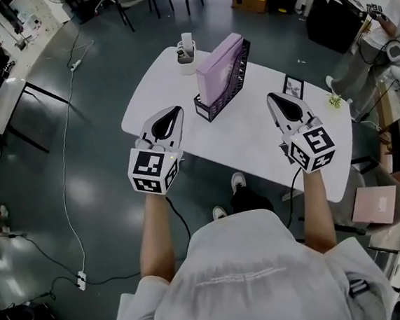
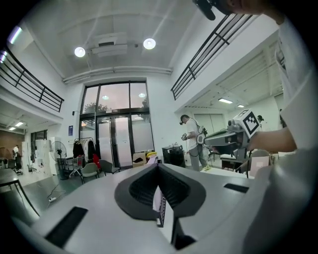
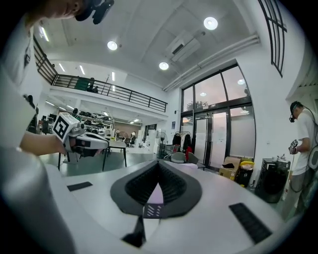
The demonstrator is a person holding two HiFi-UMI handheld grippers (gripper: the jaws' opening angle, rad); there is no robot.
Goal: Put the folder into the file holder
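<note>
Folder (image 1: 220,66): stands upright inside file holder (image 1: 217,99), toward far edge of table (image 1: 254,142), about mid-width.
Left gripper (image 1: 175,112): clenched, nothing between jaws; held over near-left edge, apart from holder.
Right gripper (image 1: 271,98): clenched, likewise empty; held over near edge, right of holder.
Cup (image 1: 186,57): at far-left edge, just beside holder.

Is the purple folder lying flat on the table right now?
No, the purple folder stands on edge inside the black file holder on the white table.
</note>
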